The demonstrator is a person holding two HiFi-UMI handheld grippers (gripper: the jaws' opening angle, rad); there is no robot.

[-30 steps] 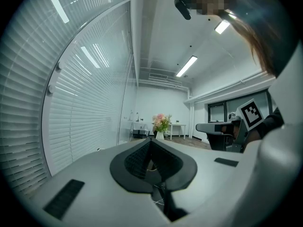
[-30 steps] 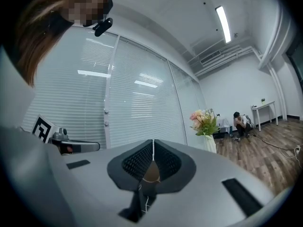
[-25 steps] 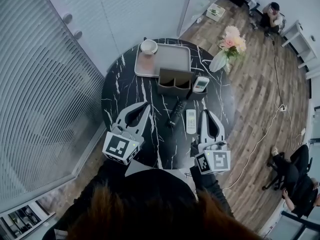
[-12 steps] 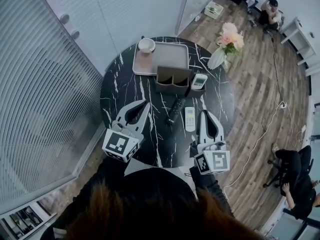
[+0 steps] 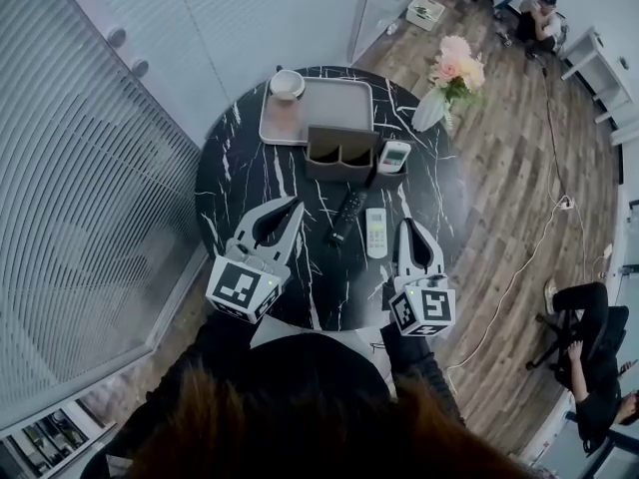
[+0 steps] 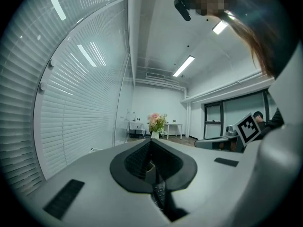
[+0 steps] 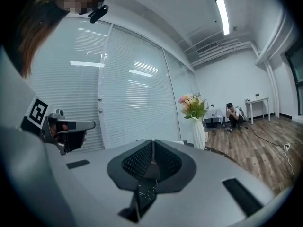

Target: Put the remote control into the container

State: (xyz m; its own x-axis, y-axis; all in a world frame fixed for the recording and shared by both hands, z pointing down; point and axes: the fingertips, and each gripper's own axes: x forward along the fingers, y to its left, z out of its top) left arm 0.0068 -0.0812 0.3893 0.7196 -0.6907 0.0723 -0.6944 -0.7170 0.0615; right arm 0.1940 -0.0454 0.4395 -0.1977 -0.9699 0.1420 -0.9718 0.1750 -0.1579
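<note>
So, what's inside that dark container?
The container shows two compartments, both dark, nothing visible inside. Their floors are hidden by shadow and the near wall, so small items cannot be ruled out.

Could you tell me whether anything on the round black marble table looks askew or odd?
Nothing spilled or damaged. The slim black remote control lies slanted beside the straight white remote control, and the white vase of pink flowers stands near the table's rim.

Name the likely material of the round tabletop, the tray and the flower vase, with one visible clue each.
Tabletop: marble or a marble-look surface, black with white veins.
Tray: matte grey, probably plastic or coated metal; no sharp reflections.
Vase: smooth plain white, likely ceramic, possibly glass.
</note>
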